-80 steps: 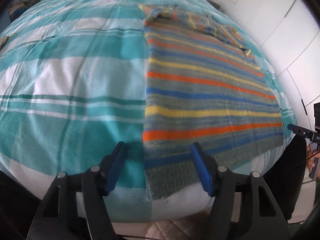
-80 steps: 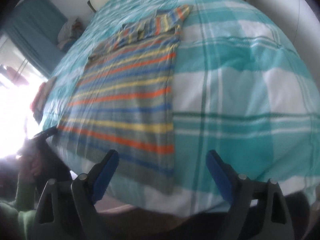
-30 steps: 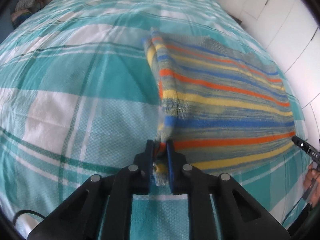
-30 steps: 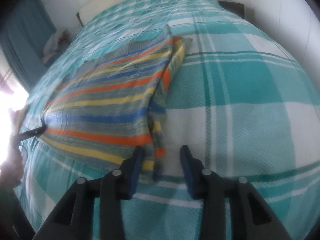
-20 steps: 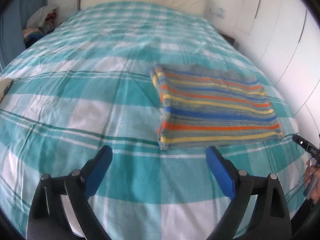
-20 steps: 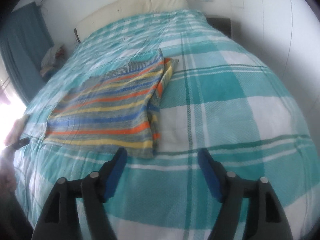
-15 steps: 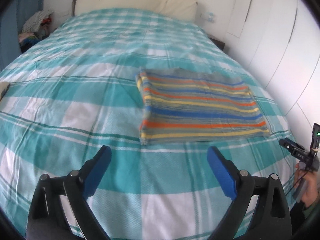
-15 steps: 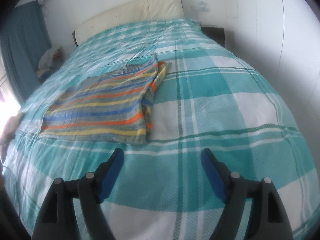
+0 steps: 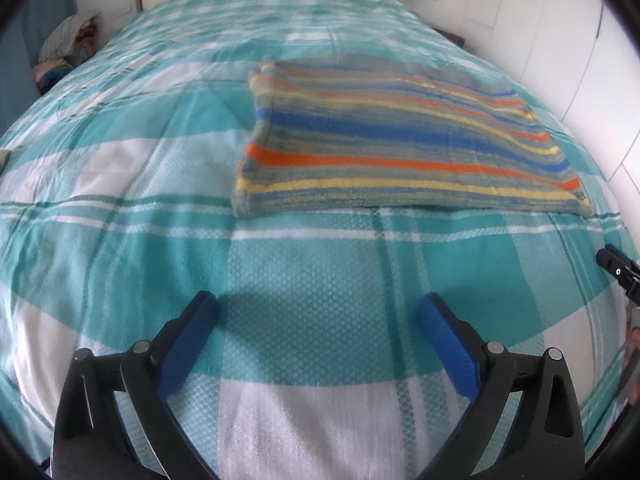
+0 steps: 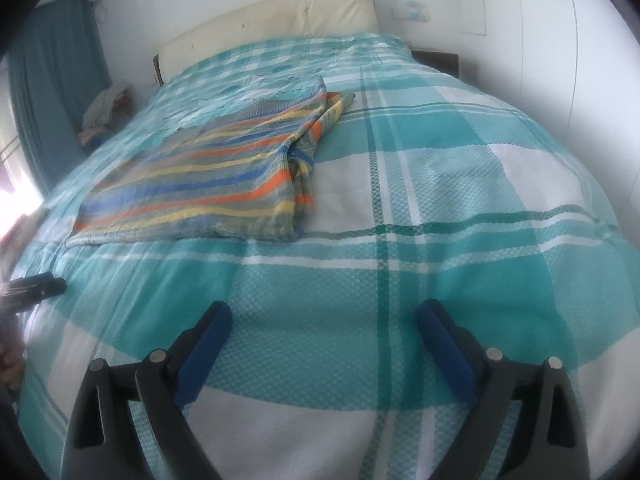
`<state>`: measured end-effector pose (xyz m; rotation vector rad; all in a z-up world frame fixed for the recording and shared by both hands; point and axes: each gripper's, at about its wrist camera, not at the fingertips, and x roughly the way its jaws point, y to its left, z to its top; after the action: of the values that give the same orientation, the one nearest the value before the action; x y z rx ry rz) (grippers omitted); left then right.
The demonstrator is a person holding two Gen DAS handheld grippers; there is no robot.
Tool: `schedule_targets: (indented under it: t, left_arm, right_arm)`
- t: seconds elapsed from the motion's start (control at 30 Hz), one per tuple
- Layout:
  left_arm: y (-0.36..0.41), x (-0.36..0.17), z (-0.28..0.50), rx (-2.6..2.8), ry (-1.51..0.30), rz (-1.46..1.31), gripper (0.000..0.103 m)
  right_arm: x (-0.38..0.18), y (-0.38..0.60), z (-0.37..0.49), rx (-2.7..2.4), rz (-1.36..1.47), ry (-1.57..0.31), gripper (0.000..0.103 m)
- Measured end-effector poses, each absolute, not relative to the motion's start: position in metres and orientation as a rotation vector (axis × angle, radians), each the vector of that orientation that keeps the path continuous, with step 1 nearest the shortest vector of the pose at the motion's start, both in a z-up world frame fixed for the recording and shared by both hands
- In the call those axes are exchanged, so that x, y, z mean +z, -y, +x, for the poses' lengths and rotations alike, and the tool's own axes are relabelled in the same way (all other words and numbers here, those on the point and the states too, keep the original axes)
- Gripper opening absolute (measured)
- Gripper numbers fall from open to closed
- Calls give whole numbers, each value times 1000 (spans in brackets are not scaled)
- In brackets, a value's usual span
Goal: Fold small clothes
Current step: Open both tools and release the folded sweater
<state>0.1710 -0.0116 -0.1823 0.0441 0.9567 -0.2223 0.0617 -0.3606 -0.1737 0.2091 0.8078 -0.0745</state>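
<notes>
Striped knit garment (image 9: 400,148) now lies folded near the bed's (image 9: 120,184) right edge; we have just released both tools, left tool (image 9: 316,316) and right tool (image 10: 324,320), jaws empty.

My left gripper (image 9: 318,312) fills the bottom of its own view, black arms rising from the lower corners and the two blue fingers (image 9: 188,340) spread far apart, tips angled inward toward frame centre. Its jaws have just been opening, with nothing between them. My right gripper (image 10: 324,318) sits the same way at the bottom of its view, its blue pads (image 10: 444,340) splayed wide; those jaws have just been opening too, and the gap is empty. Each gripper's tip pokes in at the other view's edge, mid-height.
</notes>
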Motion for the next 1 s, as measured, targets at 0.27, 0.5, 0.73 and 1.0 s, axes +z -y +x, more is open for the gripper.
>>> schedule_targets:
  t: [0.27, 0.5, 0.73, 1.0]
  left_arm:
    - [16, -187, 167, -203, -956, 77, 103]
    - [16, -188, 167, -199, -952, 83, 103]
    - [16, -188, 167, -199, -952, 83, 103]
    - [17, -188, 167, -199, -952, 83, 103]
  right_arm:
    - [-174, 360, 62, -74, 213, -805, 94]
    - [-174, 361, 61, -70, 222, -801, 94]
    - [-174, 361, 61, -71, 222, -800, 94]
    - [-174, 361, 61, -71, 223, -799, 94]
